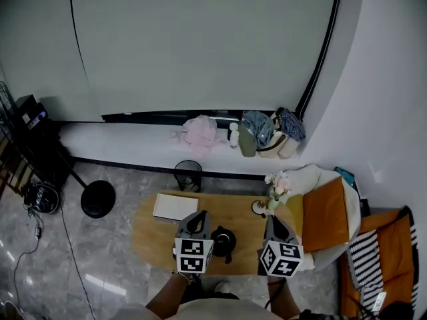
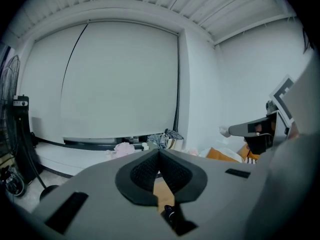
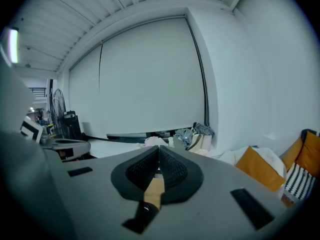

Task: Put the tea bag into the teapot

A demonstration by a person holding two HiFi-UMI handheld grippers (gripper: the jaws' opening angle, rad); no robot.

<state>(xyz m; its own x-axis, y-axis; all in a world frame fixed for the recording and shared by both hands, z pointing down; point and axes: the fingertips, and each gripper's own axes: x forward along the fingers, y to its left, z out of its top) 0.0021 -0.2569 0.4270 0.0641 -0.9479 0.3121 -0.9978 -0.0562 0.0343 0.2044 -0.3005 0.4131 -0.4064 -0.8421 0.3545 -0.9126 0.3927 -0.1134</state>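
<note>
round black teapot (image 1: 223, 240) on oval wooden table (image 1: 150, 235), left gripper (image 1: 199, 216) and right gripper (image 1: 272, 219) held forward, jaws pressed together, empty

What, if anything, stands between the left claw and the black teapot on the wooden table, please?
Nothing visible does: the small black teapot sits on the oval wooden table just beside the shut left claw, with no object between them.

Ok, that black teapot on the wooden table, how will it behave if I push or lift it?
The black teapot looks squat and round, so it probably slides rather than tips on the wooden table. It seems rigid, likely heavy for its size. How slippery it is I cannot tell at this size.
</note>
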